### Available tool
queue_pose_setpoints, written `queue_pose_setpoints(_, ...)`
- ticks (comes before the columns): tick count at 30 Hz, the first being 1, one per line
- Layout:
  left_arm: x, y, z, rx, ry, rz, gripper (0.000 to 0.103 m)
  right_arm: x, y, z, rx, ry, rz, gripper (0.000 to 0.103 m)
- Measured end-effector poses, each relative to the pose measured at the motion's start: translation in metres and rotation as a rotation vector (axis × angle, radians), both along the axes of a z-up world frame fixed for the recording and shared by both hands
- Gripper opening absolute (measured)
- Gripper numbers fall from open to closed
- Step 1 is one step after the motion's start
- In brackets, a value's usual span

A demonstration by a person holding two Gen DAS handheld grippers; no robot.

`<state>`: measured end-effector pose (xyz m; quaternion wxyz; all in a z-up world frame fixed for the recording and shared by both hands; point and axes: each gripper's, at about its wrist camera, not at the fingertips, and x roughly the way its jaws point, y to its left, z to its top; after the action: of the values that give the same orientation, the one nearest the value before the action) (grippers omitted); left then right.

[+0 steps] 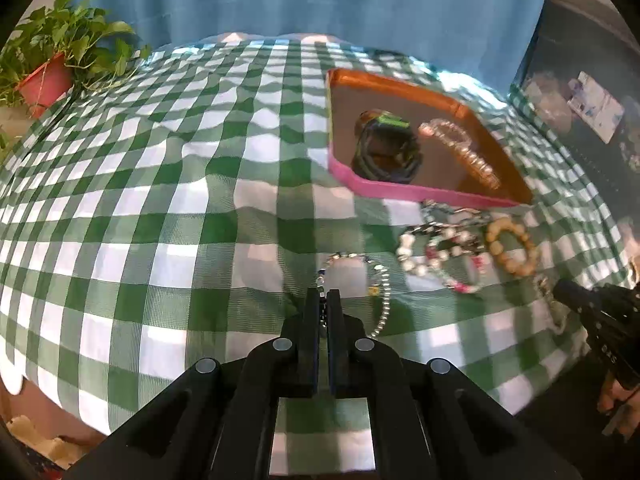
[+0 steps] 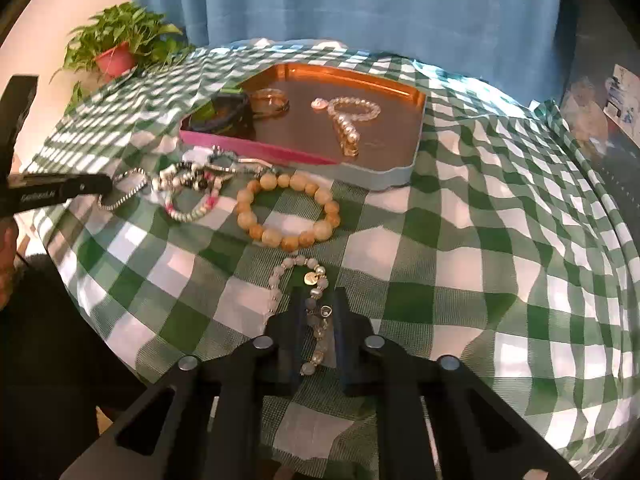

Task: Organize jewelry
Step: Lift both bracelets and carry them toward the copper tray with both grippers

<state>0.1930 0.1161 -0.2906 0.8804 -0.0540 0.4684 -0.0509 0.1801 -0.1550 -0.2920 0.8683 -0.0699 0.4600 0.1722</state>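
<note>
The silver chain bracelet (image 1: 372,284) lies on the desk's green-and-white checked cloth (image 1: 160,184), its near edge pinched between the clenched jaws of the left gripper (image 1: 323,304). A pale beaded bracelet with charms (image 2: 308,300) lies in front of the right gripper (image 2: 318,312), whose jaws stand apart around its strand without closing on it. Beyond sit a chunky amber bead bracelet (image 2: 288,210) and a tangle of pink, white and black bracelets (image 2: 192,188), just before a copper-lined tray (image 2: 400,136) holding a pearl bracelet (image 2: 352,118) and dark bands (image 2: 224,114). Blue curtains (image 2: 340,4) hang behind; a potted plant (image 2: 118,46) stands at the far left corner.
</note>
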Motion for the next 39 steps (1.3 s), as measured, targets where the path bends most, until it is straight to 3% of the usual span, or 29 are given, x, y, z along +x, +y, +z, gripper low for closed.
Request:
queue_pose_setpoints(8, -0.008, -0.001, 0.023, -0.021, -0.035, 0.009, 0.003, -0.001, -0.003, 0.007, 0.02, 0.032, -0.001, 0.001)
queue_pose_setpoints(13, -0.016, -0.006, 0.03, -0.022, -0.051, -0.008, 0.003, -0.002, -0.005, 0.004, 0.054, 0.041, -0.007, 0.019)
queue_pose_setpoints(17, -0.018, -0.012, 0.033, -0.025, -0.051, -0.025, 0.003, 0.002, 0.002, -0.008, 0.029, 0.051, 0.008, 0.022)
queue_pose_setpoints(18, -0.018, -0.013, 0.035, -0.024, -0.054, -0.027, 0.003, 0.0, 0.004, -0.008, 0.01, 0.026, 0.022, 0.019)
queue_pose_setpoints(19, -0.018, -0.014, 0.036, -0.024, -0.055, -0.027, 0.003, -0.001, 0.006, -0.008, 0.001, 0.011, 0.029, 0.009)
queue_pose_setpoints(21, -0.018, -0.017, 0.039, -0.035, -0.054, -0.033, 0.003, -0.002, 0.008, -0.009, -0.003, 0.004, 0.029, 0.005)
queue_pose_setpoints(32, -0.016, -0.04, 0.076, -0.013, -0.117, -0.077, 0.003, 0.002, -0.003, 0.009, 0.097, 0.017, -0.022, 0.005)
queue_pose_setpoints(39, -0.012, -0.054, 0.1, -0.019, -0.16, -0.103, 0.003, -0.001, -0.004, 0.049, 0.123, -0.046, -0.002, 0.005)
